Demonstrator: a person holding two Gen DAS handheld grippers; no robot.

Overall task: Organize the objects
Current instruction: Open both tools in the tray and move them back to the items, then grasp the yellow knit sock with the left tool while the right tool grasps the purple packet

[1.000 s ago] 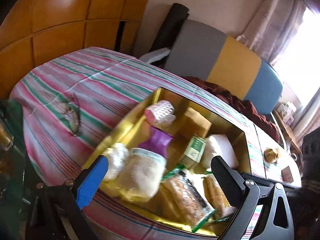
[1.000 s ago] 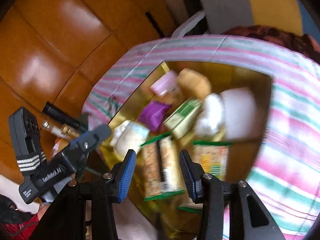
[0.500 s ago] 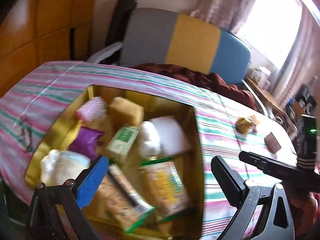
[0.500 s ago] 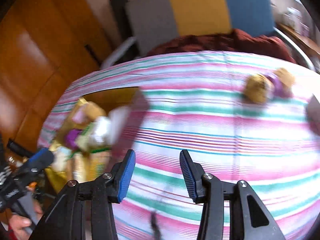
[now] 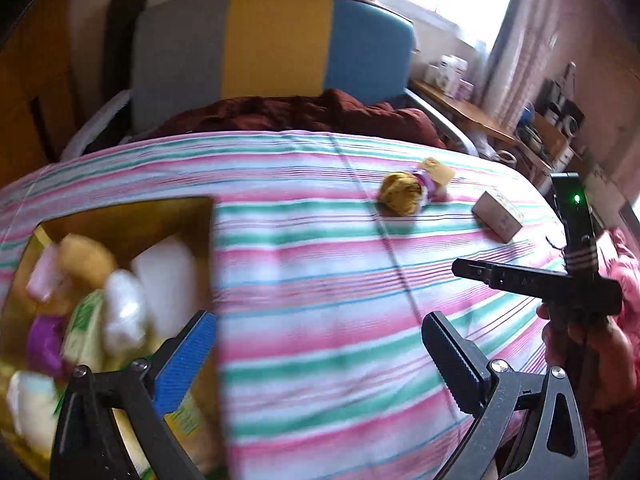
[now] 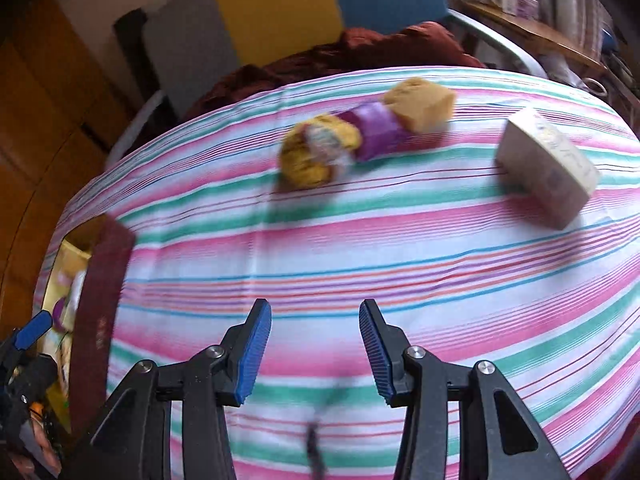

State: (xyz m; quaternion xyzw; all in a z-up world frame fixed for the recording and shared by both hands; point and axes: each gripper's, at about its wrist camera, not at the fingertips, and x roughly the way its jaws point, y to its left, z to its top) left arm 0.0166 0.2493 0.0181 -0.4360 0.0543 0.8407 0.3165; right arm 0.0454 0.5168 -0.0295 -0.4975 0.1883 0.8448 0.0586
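Loose items ahead of right tool (image 6: 315, 350), on striped bed (image 6: 360, 248).
Yellow bundle (image 6: 316, 156) dead ahead; box (image 6: 548, 168) upper right; tool narrow, empty.

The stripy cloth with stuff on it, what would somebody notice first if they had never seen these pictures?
Probably the bright pink and green striped cloth covering the whole surface. Next, the little cluster lying on it: a yellow bundle, a purple packet and a tan block, with a pale box off to the right. At the left edge sits a golden box crammed with items.
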